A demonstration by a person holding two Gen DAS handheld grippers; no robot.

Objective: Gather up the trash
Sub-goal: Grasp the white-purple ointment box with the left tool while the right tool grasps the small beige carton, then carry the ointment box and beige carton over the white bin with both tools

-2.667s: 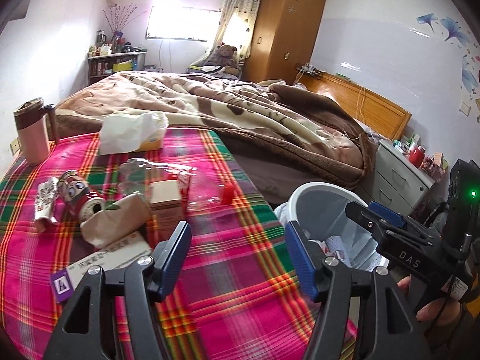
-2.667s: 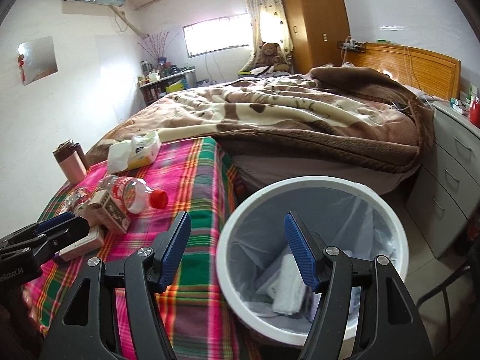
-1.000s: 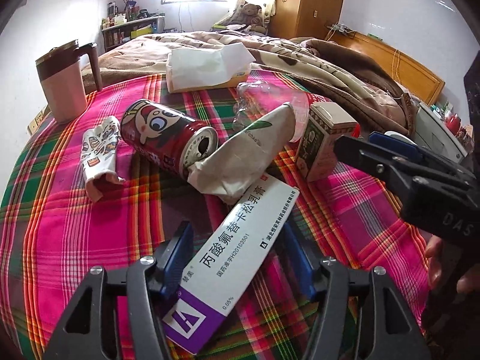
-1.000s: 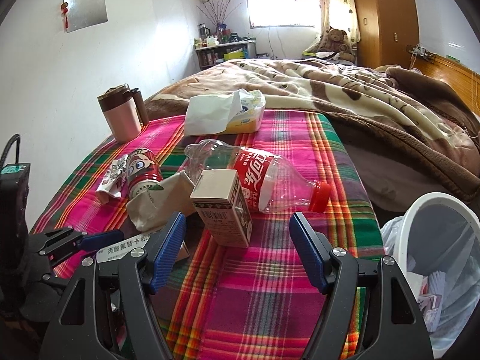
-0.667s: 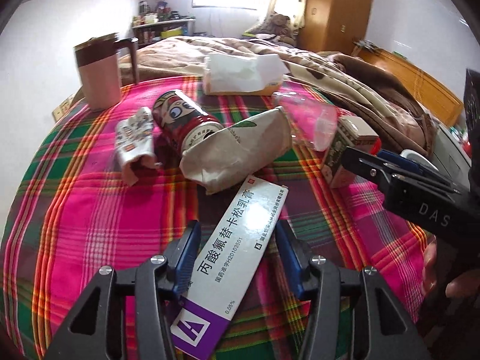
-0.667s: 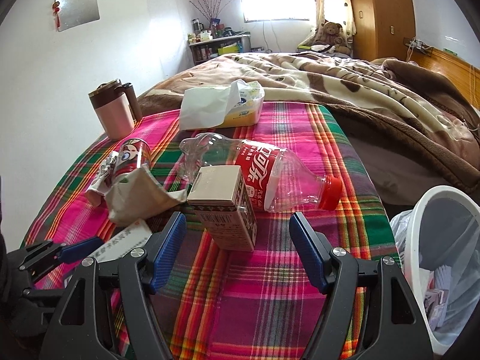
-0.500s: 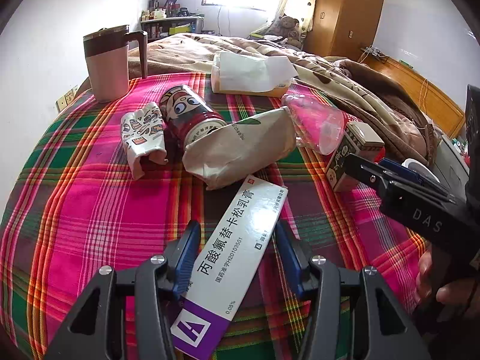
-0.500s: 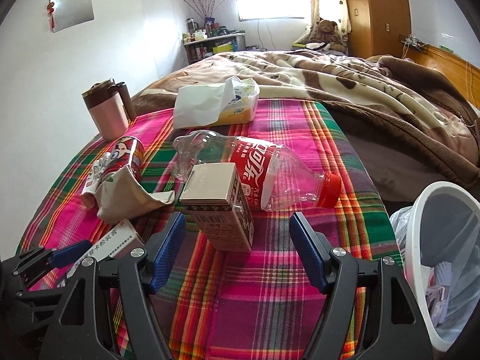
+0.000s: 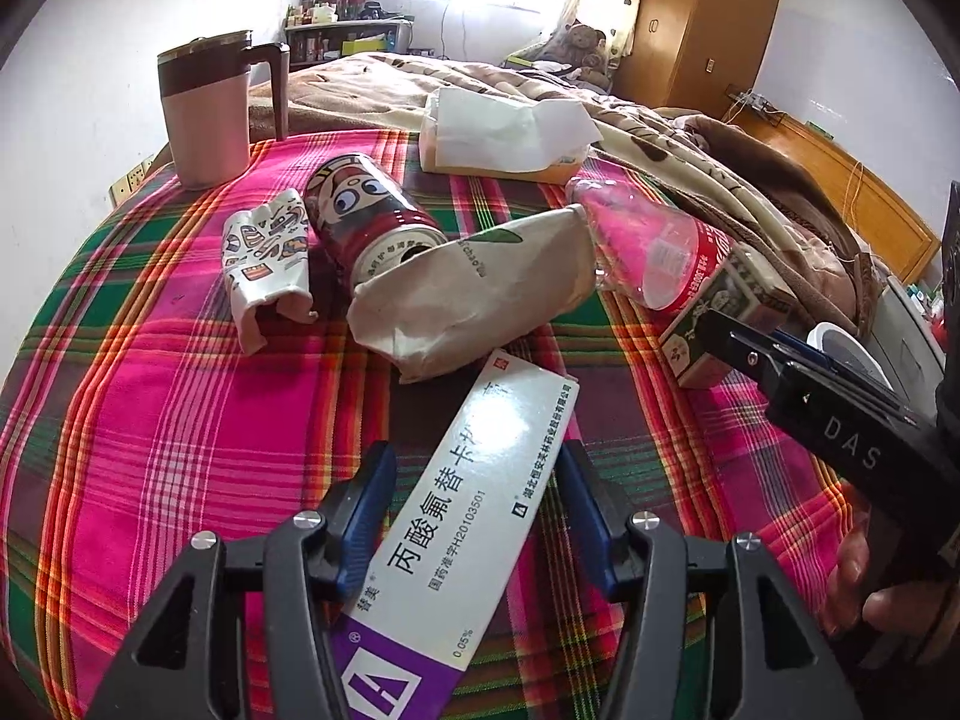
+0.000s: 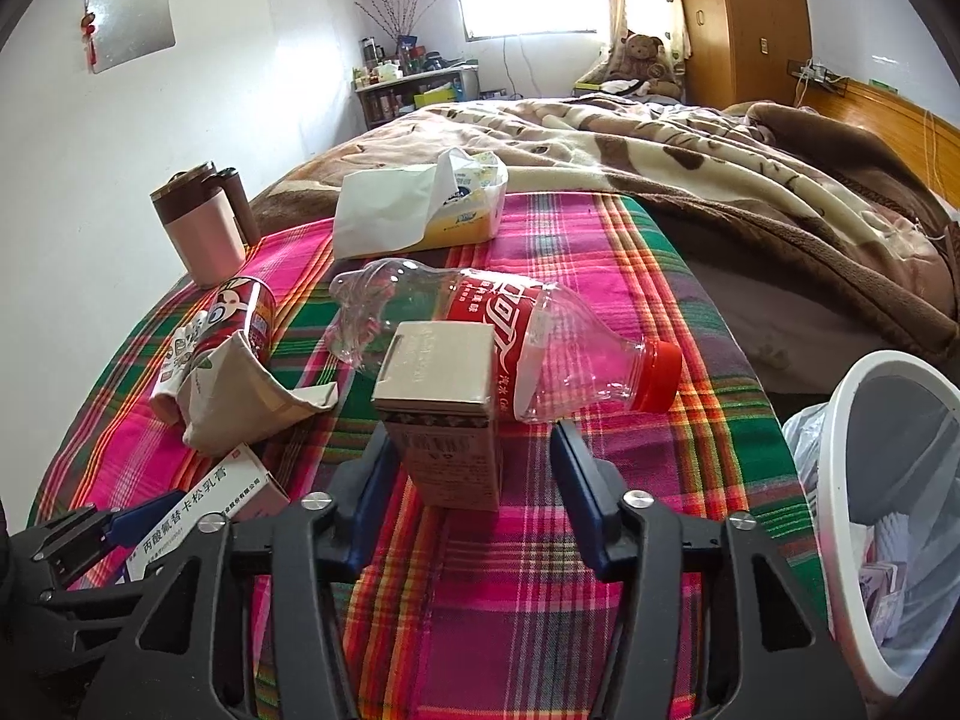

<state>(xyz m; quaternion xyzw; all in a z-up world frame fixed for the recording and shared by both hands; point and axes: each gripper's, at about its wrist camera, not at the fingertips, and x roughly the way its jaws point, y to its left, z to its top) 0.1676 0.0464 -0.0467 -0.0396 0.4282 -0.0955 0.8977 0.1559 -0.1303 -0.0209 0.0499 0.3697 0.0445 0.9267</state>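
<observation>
My left gripper [image 9: 474, 498] fingers straddling the ointment box [image 9: 462, 516], contact unclear, my right gripper [image 10: 468, 480] spread wide around the upright carton [image 10: 441, 414], trash bin [image 10: 888, 516] at right

Home bedroom. Indicated by bed with rumpled brown blanket [image 10: 690, 150], wooden headboard [image 10: 888, 102], tall wardrobe [image 10: 744, 18], teddy bear [image 10: 642, 57] beneath curtained window [image 10: 528, 3], cluttered shelf [image 10: 414, 81].

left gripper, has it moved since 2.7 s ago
Yes. The left gripper has come forward and down over the plaid cover, now straddling the medicine box.
</observation>
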